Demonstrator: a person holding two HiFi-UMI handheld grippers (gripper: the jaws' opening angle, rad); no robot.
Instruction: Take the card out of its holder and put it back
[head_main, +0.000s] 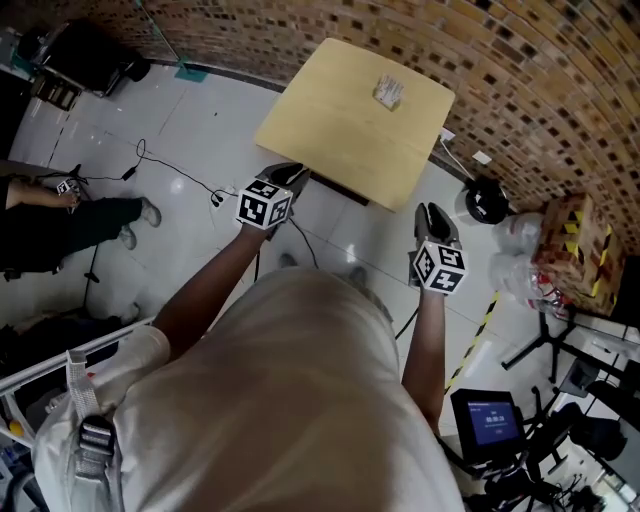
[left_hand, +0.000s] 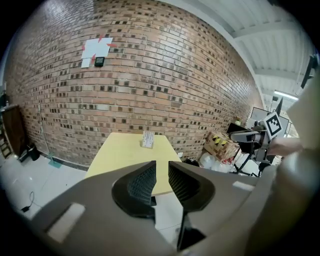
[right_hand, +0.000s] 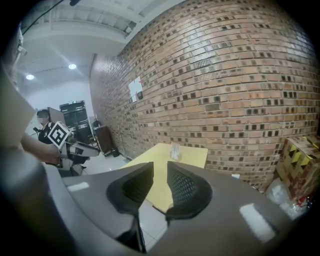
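Note:
A clear card holder (head_main: 389, 92) with a card in it stands near the far edge of a yellow table (head_main: 340, 135). It also shows as the small holder (left_hand: 147, 139) in the left gripper view and the holder (right_hand: 175, 149) in the right gripper view, far beyond the jaws. My left gripper (head_main: 289, 174) hovers over the floor at the table's near left edge. My right gripper (head_main: 433, 212) hangs off the table's near right corner. The left gripper (left_hand: 162, 169) and the right gripper (right_hand: 160, 171) each have a narrow gap between the pads and hold nothing.
A brick wall (left_hand: 150, 75) runs behind the table. A cardboard box (head_main: 572, 240), plastic bags and a black round object (head_main: 487, 201) lie at the right. Another person (head_main: 70, 222) sits on the tiled floor at the left among cables. A small screen (head_main: 487, 420) is at the lower right.

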